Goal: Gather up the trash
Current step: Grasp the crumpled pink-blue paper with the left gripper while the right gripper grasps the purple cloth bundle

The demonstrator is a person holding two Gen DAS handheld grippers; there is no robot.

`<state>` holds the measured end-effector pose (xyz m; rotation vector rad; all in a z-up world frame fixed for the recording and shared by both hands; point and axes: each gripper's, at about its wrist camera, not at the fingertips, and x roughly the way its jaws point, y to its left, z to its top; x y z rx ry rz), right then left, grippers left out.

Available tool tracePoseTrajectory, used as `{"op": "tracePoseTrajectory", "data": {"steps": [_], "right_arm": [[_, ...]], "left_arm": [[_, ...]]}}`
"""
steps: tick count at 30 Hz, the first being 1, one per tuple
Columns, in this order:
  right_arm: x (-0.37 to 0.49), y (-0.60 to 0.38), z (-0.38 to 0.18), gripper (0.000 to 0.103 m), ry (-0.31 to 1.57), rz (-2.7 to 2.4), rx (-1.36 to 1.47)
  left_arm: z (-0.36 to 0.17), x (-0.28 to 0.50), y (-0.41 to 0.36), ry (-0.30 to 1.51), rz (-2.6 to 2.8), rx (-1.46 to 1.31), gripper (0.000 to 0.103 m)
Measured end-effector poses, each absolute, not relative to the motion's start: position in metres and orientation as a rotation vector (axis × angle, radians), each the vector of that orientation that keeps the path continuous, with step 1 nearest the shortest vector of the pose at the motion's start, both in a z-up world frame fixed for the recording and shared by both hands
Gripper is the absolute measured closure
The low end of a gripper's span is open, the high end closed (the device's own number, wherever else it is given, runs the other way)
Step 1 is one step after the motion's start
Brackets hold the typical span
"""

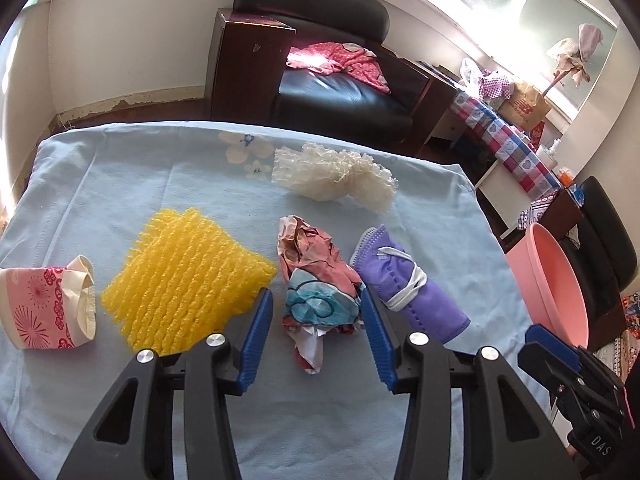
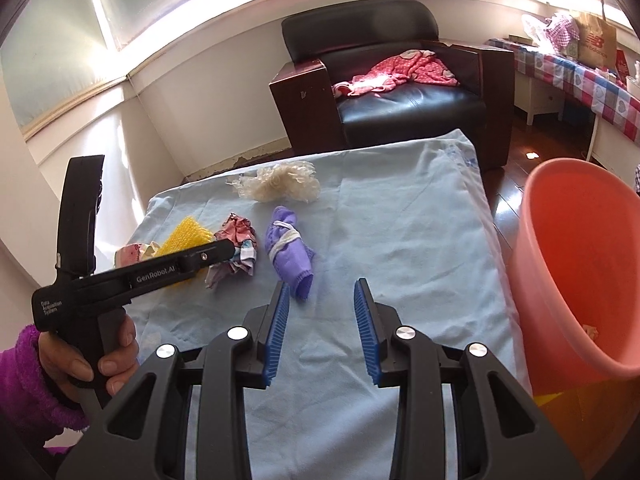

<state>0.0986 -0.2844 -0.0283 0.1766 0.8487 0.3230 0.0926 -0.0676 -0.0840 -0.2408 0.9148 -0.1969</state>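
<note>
Trash lies on a light blue cloth: a crumpled pink and blue wrapper, a yellow foam net, a rolled purple face mask, a white foam net and a crushed pink paper cup. My left gripper is open, its blue pads on either side of the wrapper's near part. My right gripper is open and empty above the cloth, just right of the mask's near end. The pink bin stands at the table's right edge.
A black armchair with a pink garment stands behind the table. A side table with a checked cloth and a paper bag stands at the right. The left gripper's body and the hand holding it show in the right wrist view.
</note>
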Motion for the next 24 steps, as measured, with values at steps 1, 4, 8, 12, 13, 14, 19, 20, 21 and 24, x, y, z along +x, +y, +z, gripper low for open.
{"op": "tracePoseTrajectory", "data": {"steps": [1, 4, 8, 12, 13, 14, 19, 20, 21, 24], "right_arm": [[0.101, -0.282, -0.028, 0.069, 0.851, 0.330, 0.173], [0.108, -0.273, -0.030, 0.069, 0.863, 0.347, 0.150], [0.115, -0.262, -0.036, 0.069, 0.890, 0.357, 0.117], [0.124, -0.253, -0.040, 0.069, 0.904, 0.366, 0.088], [0.126, -0.251, -0.041, 0.069, 0.905, 0.366, 0.082], [0.130, -0.248, -0.042, 0.069, 0.909, 0.367, 0.075], [0.145, -0.238, -0.049, 0.069, 0.934, 0.362, 0.050], [0.148, -0.236, -0.052, 0.069, 0.941, 0.361, 0.044], [0.150, -0.234, -0.053, 0.069, 0.946, 0.360, 0.038], [0.156, -0.229, -0.059, 0.069, 0.968, 0.358, 0.021]], "left_arm": [[-0.084, 0.093, -0.068, 0.913, -0.208, -0.239, 0.065], [-0.084, 0.092, -0.069, 0.914, -0.224, -0.240, 0.071], [-0.085, 0.089, -0.066, 0.918, -0.238, -0.255, 0.076], [-0.081, 0.082, -0.061, 0.910, -0.246, -0.259, 0.077], [-0.080, 0.080, -0.060, 0.905, -0.247, -0.251, 0.077], [-0.079, 0.078, -0.058, 0.899, -0.247, -0.243, 0.077], [-0.072, 0.070, -0.050, 0.872, -0.256, -0.235, 0.077], [-0.071, 0.068, -0.049, 0.868, -0.256, -0.236, 0.077], [-0.070, 0.068, -0.047, 0.865, -0.256, -0.235, 0.077], [-0.069, 0.065, -0.044, 0.862, -0.254, -0.234, 0.077]]}}
